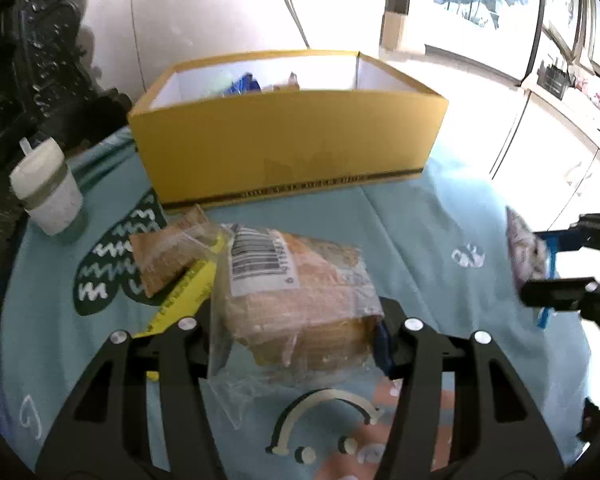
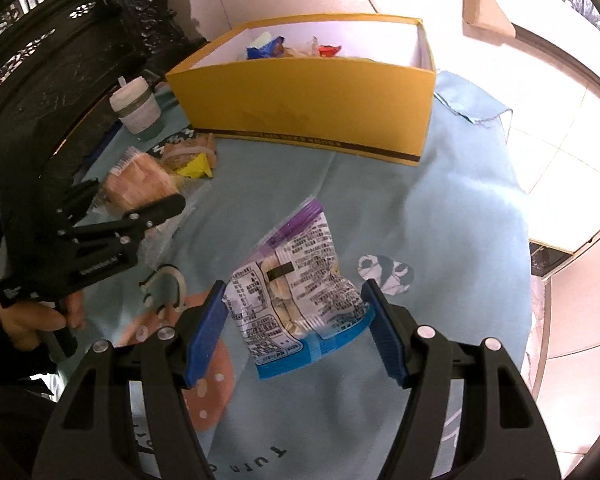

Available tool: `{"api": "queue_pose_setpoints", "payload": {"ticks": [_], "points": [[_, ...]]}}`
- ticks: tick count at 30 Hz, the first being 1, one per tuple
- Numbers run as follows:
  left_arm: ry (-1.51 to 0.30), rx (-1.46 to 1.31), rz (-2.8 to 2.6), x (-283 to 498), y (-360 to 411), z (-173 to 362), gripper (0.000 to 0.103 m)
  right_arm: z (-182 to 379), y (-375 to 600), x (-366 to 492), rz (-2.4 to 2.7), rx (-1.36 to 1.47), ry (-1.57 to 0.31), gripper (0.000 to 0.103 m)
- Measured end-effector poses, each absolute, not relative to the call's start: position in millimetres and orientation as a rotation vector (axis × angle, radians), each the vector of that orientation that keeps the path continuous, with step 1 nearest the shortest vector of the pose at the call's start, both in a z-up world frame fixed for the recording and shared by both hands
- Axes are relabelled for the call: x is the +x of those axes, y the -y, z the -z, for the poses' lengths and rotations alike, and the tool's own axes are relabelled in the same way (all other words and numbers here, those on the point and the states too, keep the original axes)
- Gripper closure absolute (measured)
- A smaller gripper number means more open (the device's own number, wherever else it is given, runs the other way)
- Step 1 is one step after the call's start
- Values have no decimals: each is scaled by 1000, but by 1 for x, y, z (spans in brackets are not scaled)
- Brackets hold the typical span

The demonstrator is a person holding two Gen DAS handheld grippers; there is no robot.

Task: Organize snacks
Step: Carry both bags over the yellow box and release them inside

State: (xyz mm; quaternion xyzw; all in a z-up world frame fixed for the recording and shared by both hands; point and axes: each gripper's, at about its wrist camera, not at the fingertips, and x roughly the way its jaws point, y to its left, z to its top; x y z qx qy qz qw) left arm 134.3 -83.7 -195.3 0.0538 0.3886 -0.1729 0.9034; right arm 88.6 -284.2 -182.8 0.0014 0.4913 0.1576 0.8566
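A yellow cardboard box (image 1: 292, 136) with several snacks inside stands at the back of the table; it also shows in the right wrist view (image 2: 312, 108). My left gripper (image 1: 300, 328) is closed around a clear-wrapped bread pack (image 1: 296, 292) that sits on the cloth, seen too in the right wrist view (image 2: 140, 188). My right gripper (image 2: 296, 332) holds a white, blue and purple snack bag (image 2: 296, 292) between its blue pads, lifted off the cloth. A yellow packet (image 1: 188, 296) and a brown cracker pack (image 1: 164, 256) lie beside the bread.
A white lidded cup (image 1: 46, 188) stands at the left of the light blue tablecloth (image 1: 420, 248). A white plastic clip (image 1: 324, 420) lies on the cloth near me. Dark carved furniture (image 1: 28, 60) is behind at the left. The table edge drops to a tiled floor (image 2: 572, 160) on the right.
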Motion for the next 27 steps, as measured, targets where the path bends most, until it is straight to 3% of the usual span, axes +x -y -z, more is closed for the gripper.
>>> {"api": "queue_pose_setpoints", "payload": {"ticks": [15,27], "points": [[-669,23,325,138,48,114,47,106,282,108,-361,39,-869,35],[-516,10,310,217,54,13,47,2,296,188,-362,61,-713,35]]}}
